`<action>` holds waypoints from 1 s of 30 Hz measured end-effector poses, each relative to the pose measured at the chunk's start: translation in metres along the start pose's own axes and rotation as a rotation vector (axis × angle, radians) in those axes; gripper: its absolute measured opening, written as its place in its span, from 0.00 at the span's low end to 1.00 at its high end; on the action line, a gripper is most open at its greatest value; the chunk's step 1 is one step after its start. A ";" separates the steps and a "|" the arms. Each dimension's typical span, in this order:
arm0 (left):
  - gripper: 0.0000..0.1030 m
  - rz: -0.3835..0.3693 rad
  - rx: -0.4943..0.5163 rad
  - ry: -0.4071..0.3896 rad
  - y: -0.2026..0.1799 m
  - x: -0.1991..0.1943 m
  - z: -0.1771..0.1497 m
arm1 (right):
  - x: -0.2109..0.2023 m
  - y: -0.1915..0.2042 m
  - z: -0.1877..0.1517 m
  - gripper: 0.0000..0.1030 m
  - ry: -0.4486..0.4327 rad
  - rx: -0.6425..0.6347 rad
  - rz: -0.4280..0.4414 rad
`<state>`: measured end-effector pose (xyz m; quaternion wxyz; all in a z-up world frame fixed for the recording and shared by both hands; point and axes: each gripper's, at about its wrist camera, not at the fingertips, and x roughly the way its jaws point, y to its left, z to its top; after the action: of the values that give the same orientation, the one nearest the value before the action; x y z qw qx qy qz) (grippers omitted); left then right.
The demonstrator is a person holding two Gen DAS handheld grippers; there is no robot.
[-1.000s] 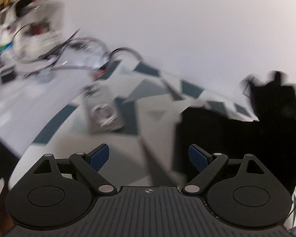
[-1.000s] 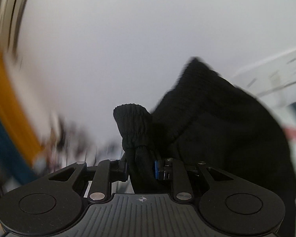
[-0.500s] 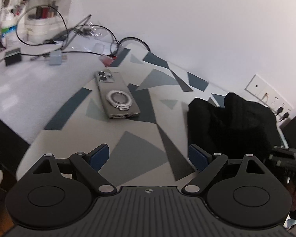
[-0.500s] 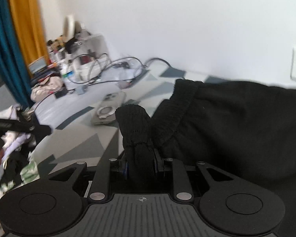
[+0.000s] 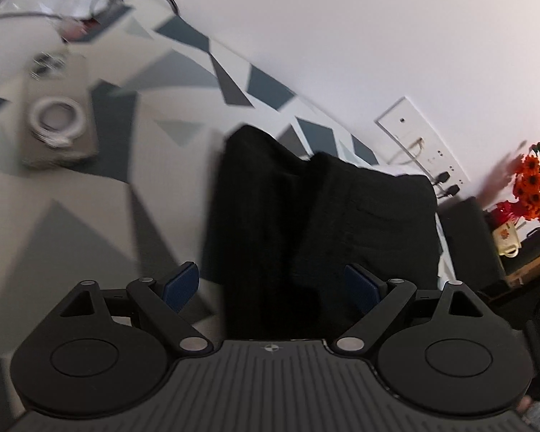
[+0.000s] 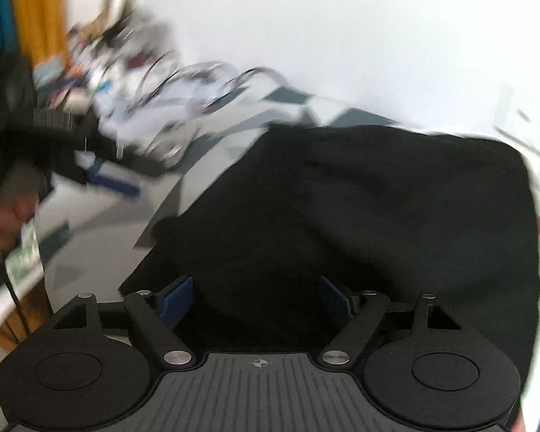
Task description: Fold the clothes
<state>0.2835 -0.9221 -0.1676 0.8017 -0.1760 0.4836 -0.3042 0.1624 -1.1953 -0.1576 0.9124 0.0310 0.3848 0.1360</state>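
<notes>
Both grippers, the left gripper [image 5: 271, 282] and the right gripper [image 6: 257, 297], look alike: matte black ribbed housing with a small crosshair mark, round discs at lower left and right, silver pivot screws, dark blue finger pads [image 5: 181, 282]

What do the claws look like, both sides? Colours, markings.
Both match. Left claw and right claw: matte black ribbed body with a small crosshair mark, two round black discs, black linkage arms on silver pivot pins, dark blue finger pads. No cables visible on either.
</notes>
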 end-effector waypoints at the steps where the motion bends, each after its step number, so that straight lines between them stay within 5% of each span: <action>1: 0.87 -0.016 -0.007 0.013 -0.004 0.008 0.000 | -0.009 -0.014 0.002 0.77 -0.017 0.051 -0.003; 7: 0.91 0.009 -0.030 0.083 -0.019 0.042 -0.013 | -0.042 -0.099 -0.002 0.82 -0.085 0.289 -0.079; 14: 0.91 0.101 0.063 0.068 -0.046 0.039 -0.020 | -0.015 -0.169 -0.007 0.82 -0.092 0.424 -0.156; 21: 0.93 0.193 0.059 0.124 -0.038 0.039 -0.032 | 0.020 -0.183 -0.006 0.89 -0.043 0.377 -0.111; 24: 0.99 0.169 0.017 0.108 -0.031 0.040 -0.039 | 0.023 -0.189 -0.008 0.91 -0.042 0.389 -0.081; 30: 0.99 0.266 0.137 0.134 -0.062 0.062 -0.038 | 0.024 -0.198 -0.012 0.93 -0.044 0.427 -0.060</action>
<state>0.2519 -1.0090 -0.1912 0.8109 -0.0346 0.5333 -0.2385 0.2143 -1.3800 -0.2150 0.8969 0.2149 0.3858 0.0235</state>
